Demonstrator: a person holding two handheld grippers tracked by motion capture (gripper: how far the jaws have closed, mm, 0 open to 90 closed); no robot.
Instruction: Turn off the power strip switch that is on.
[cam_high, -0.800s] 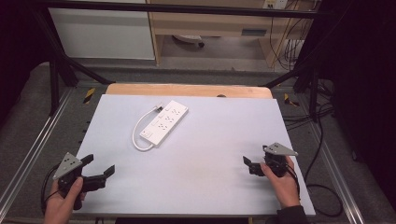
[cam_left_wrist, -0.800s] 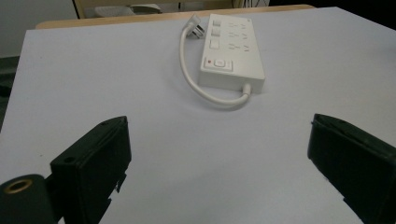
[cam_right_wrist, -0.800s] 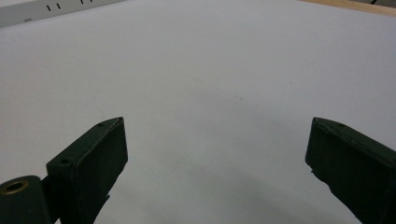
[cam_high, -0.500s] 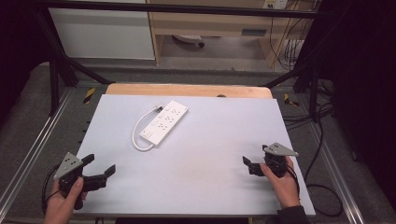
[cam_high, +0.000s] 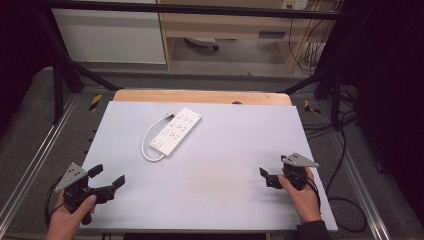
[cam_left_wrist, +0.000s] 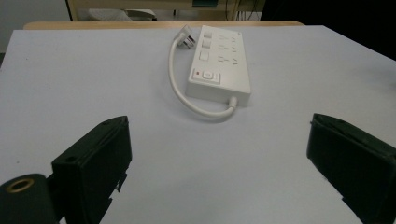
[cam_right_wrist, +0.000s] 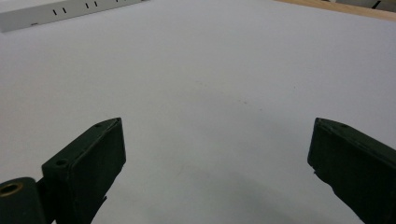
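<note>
High view: nothing has moved since a moment ago | our left claw at 8 o'clock, wide apart, empty | right claw at 4, released too | power strip rests at 11 on tabletop | we judge reaching comes next

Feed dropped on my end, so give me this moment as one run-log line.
left tool: open, empty, near-left table edge | right tool: open, empty, near-right | power strip: flat on table, cord looped, untouched
</note>
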